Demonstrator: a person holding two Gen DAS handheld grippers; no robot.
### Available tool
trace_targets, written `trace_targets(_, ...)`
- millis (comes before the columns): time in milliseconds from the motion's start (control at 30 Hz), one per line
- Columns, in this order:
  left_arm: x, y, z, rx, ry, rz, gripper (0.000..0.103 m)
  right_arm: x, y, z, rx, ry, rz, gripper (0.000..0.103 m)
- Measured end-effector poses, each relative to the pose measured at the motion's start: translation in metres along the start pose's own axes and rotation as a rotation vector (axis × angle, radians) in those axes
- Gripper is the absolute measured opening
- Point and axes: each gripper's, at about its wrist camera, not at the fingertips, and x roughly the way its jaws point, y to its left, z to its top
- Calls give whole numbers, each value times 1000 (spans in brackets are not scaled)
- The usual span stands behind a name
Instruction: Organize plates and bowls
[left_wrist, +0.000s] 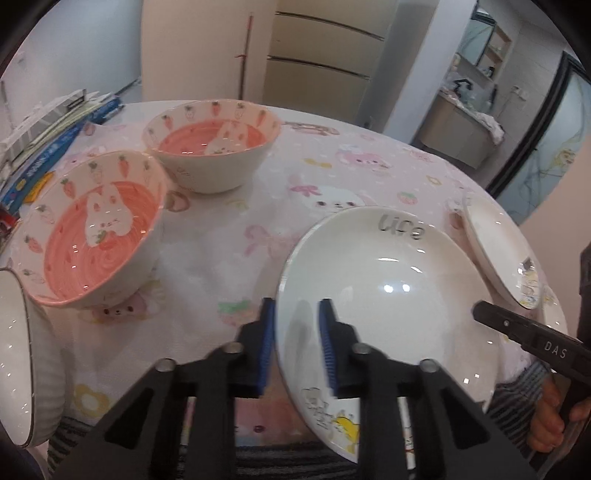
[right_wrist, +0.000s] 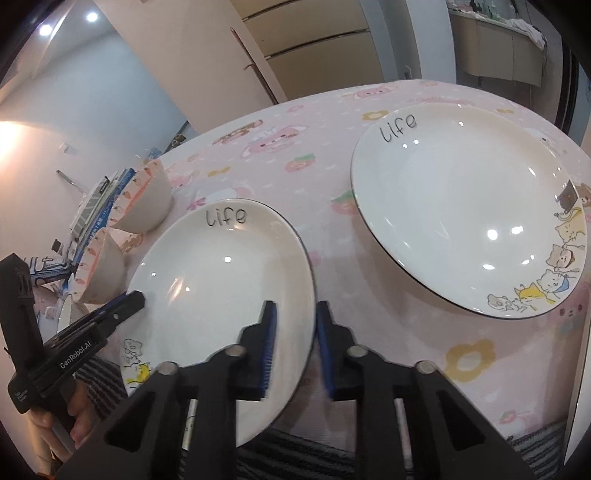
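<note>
The left gripper (left_wrist: 296, 325) is clamped on the left rim of the near white plate (left_wrist: 388, 288) marked "life", one blue pad inside the rim and one outside; the right gripper (right_wrist: 295, 325) is closed on the right rim of this same plate (right_wrist: 221, 280), which is at the near edge of the table with the pink cartoon cloth (right_wrist: 332, 122). A second "life" plate (right_wrist: 469, 210) lies apart to the right; two pink rabbit bowls (left_wrist: 101, 230) (left_wrist: 212, 142) stand to the left, near a pile of books (left_wrist: 55, 125).
</note>
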Motion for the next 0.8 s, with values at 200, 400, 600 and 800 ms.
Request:
trace_targets(200,2,8,0,-36,10,-25,8,4,-9,-1,41,20,65,11)
trace_targets(400,6,7,-1,-33,32,-40,9,5,-9,-2,27,42,73,11)
trace_targets(600,10,7,0,-28,56,-54,17,4,-7,-4,23,24,62,12)
trace_targets(800,15,3,-3,-2,75,-62,22,2,6,-7,-52,-9,-17,14)
